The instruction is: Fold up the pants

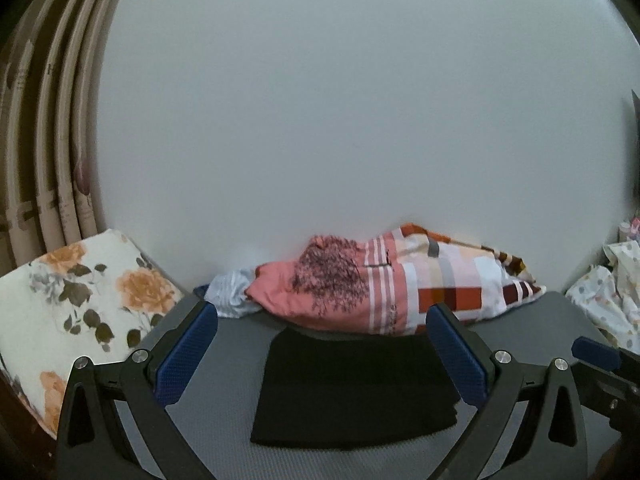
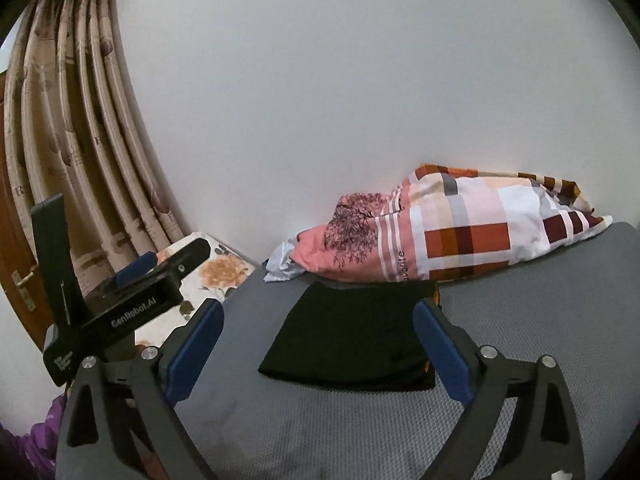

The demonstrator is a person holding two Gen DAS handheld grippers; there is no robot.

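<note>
Our left gripper (image 1: 322,344) stood wide, both blue pads (image 1: 186,354) apart, nothing between them; it hovered above the mat. Our right gripper (image 2: 318,344) was wide too, holding nothing, and its tip showed at 4 o'clock in the left wrist view. The black pants (image 1: 352,392) lay folded into a flat rectangle on the grey mat (image 1: 224,452), dead ahead at 6 o'clock between the fingers in both views, touched by neither gripper. At 12 o'clock of the pants, a pink and checked pillow (image 1: 396,280) sat against the white wall (image 1: 340,100), its near edge over the pants' far edge. A pale cloth (image 1: 232,294) was bunched just beside the pillow at 9 o'clock. A floral cushion (image 1: 76,304) sat at 9 o'clock, striped curtains (image 2: 76,140) above it at 10 o'clock.
</note>
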